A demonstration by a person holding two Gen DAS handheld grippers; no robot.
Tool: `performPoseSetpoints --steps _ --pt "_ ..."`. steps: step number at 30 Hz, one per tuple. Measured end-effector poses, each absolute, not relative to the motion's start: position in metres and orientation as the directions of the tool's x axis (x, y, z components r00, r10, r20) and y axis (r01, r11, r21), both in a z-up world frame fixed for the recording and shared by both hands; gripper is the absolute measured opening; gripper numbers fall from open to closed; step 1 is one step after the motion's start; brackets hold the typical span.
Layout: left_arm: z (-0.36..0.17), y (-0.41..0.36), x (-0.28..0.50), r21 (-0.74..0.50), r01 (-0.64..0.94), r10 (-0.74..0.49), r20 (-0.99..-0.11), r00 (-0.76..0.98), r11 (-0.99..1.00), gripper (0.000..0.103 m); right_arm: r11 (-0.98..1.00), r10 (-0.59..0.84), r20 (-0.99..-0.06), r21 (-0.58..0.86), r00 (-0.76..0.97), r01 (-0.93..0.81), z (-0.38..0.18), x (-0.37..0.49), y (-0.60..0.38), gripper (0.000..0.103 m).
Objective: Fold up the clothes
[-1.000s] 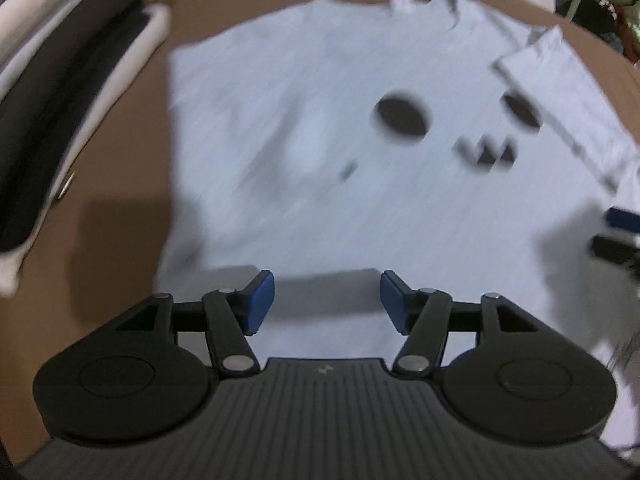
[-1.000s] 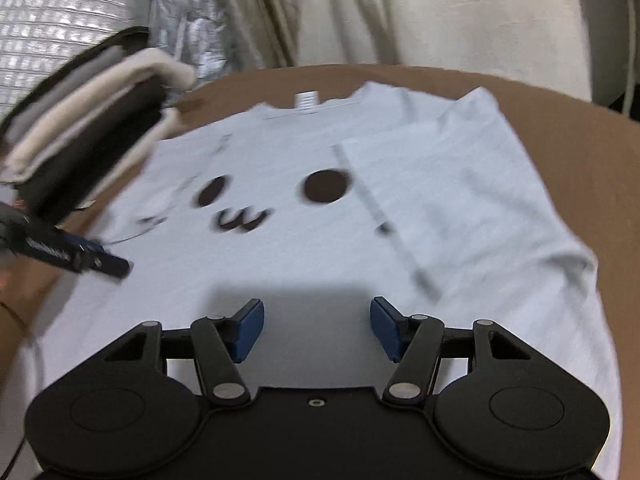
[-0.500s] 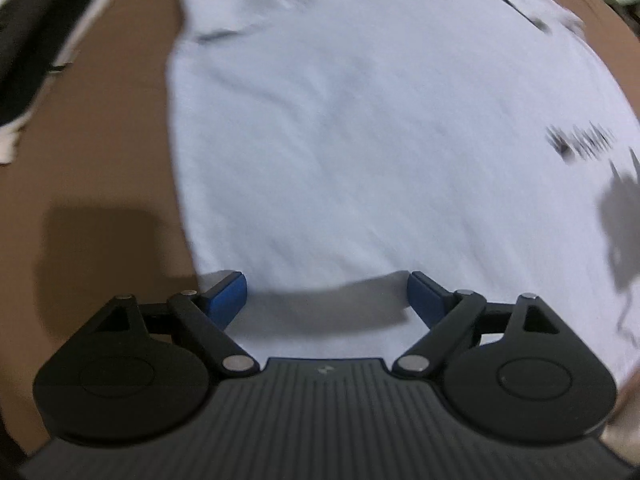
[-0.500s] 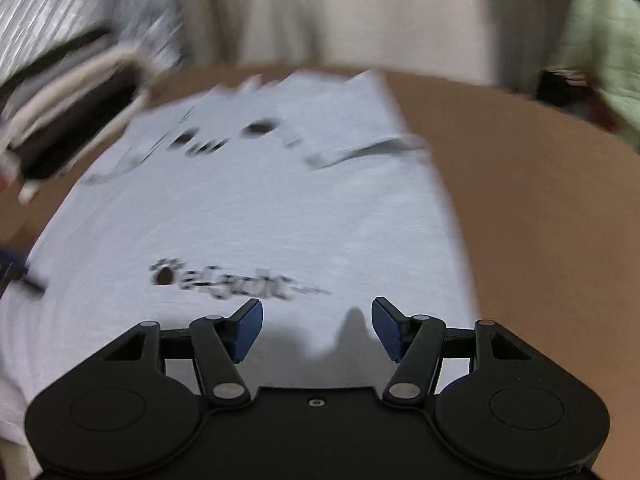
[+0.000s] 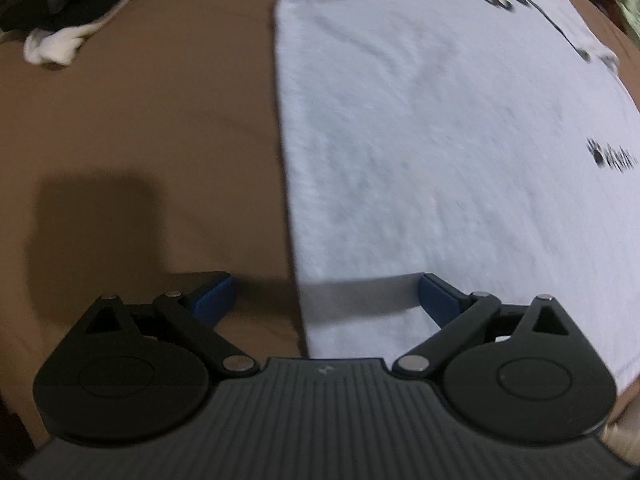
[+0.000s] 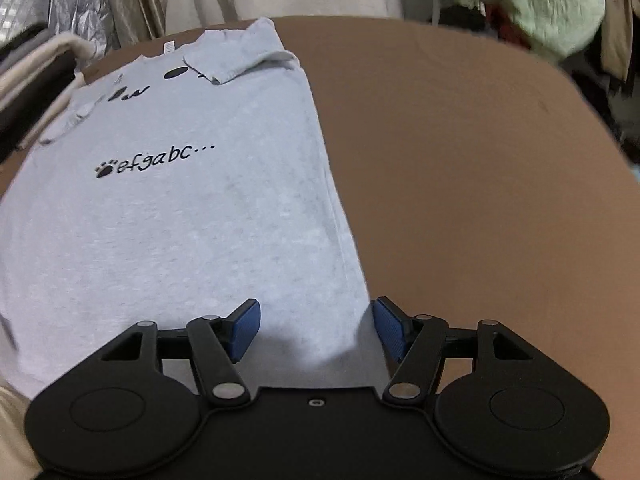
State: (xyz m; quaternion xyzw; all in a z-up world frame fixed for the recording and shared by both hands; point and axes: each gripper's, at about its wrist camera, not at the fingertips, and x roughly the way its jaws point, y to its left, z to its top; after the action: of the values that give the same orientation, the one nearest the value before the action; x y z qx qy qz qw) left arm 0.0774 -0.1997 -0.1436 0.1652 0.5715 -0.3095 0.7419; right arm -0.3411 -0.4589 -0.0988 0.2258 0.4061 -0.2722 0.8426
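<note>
The grey T-shirt (image 6: 192, 208) lies flat on the brown surface (image 6: 460, 168), its sleeves folded in over the chest, though its near hem is hidden behind both tools and its left side runs off the right wrist view. In the left wrist view the print is smeared by blur and hard to read; from the right it reads "efgabc..." beside a paw mark. A stack of folded clothes (image 5: 60, 4) at the far left is cut off by the frame edge. The left gripper (image 5: 326, 300) tilts steeply down over the shirt's left edge, its blue fingers (image 5: 212, 298) spread wide after just opening, one over bare surface, one over cloth, pinching nothing. The right gripper (image 6: 316, 330) leans down over the shirt's right edge, its fingers (image 6: 244, 330) apart, also just widening, nothing between them.
</note>
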Motion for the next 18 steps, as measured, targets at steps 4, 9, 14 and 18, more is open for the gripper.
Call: performPoseSetpoints --steps 4,9,14,18 --pt "-0.145 -0.198 0.079 -0.138 0.643 -0.268 -0.957 0.11 0.754 0.1 0.742 -0.167 -0.8 0.284 0.577 0.607 -0.106 -0.356 -0.452 0.09" --pt "-0.147 -0.201 0.06 -0.134 0.695 -0.234 -0.971 0.051 0.707 0.102 0.725 -0.066 -0.751 0.417 0.657 0.548 -0.113 -0.372 -0.444 0.091" --pt "-0.146 -0.172 0.048 -0.448 0.526 -0.421 -0.889 -0.179 0.723 0.101 0.626 0.086 -0.583 0.662 0.808 0.412 -0.123 -0.38 -0.439 0.073" --pt "-0.147 -0.172 0.03 -0.417 0.533 -0.403 -0.903 -0.149 0.736 0.087 0.673 0.044 -0.596 0.61 0.802 0.417 -0.132 -0.369 -0.427 0.067"
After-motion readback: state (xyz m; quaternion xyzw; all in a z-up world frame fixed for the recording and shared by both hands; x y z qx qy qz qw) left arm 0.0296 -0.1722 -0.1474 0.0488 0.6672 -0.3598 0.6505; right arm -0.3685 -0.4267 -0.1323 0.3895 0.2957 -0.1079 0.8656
